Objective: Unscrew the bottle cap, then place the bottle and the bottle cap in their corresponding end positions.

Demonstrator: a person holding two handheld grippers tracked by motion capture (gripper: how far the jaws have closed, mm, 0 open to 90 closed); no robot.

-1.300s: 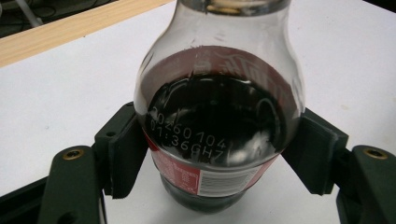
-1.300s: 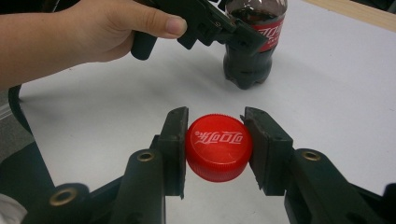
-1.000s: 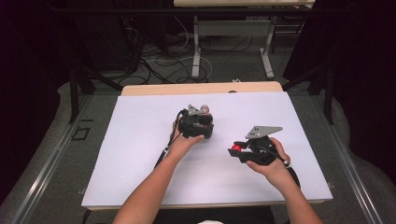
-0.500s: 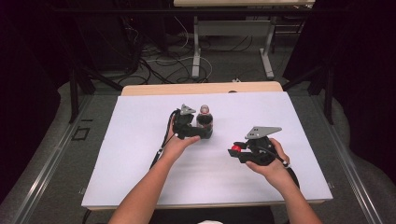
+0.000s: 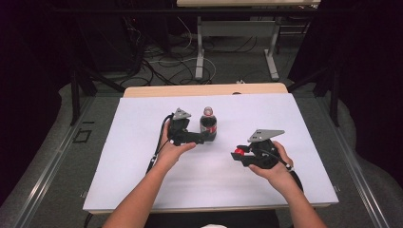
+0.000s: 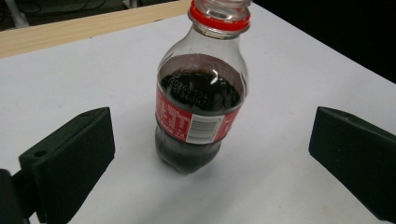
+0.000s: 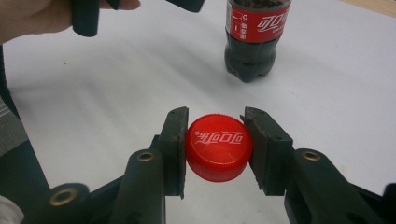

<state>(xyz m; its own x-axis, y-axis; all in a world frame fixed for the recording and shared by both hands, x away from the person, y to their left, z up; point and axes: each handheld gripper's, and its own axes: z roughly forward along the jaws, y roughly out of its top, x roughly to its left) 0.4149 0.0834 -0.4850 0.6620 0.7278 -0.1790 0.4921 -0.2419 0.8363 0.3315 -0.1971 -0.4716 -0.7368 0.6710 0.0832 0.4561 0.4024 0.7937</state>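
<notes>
You sit at a table covered with a white sheet, holding 1 hand-held gripper in each hand.

Your left hand-held gripper sits near the middle of the table, pointing toward the right side of the high view. Its 2 black jaws have just been opening and now stand wide apart. A small clear plastic cola bottle with a red label stands upright on the white sheet just past the jaw tips. In the left gripper view the bottle stands between the 2 jaws, with clear space on both sides; neither pad touches it. The bottle is partly full of dark drink, and its neck shows a red ring and an open mouth with no cap on it.

Your right hand-held gripper rests lower and to the right, well apart from the bottle. Its jaws are clamped on a round red plastic bottle cap with white lettering. The cap is pinched from both sides, its top face turned toward the camera. In the right gripper view the bottle stands farther off on the sheet, with your left hand at the upper left.
</notes>
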